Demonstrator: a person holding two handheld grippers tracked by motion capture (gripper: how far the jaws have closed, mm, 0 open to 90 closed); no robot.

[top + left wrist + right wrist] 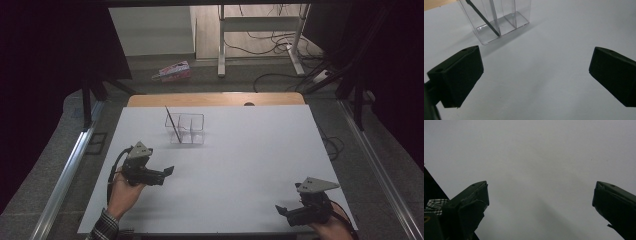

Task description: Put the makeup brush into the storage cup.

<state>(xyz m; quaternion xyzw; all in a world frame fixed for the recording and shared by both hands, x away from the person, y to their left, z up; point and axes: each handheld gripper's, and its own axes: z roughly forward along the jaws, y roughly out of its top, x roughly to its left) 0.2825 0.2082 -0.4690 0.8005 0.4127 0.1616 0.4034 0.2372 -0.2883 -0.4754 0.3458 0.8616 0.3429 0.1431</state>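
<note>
Partly cropped: dark stick (484,19) in clear organizer (506,23), top edge

A lab-like recording room: black curtains (45,60) hang around a white tabletop (240,165), loose cables (280,47) trail across the floor, and a metal desk frame (260,30) stands behind.

The high view looks forward and down from the person's side, taking in the whole white table (240,165) with the floor beyond at the top of the frame. The left gripper view rides low and close, facing the clear container (499,22) at its upper left, shared with the high view. The right gripper view faces bare table, very near
</note>
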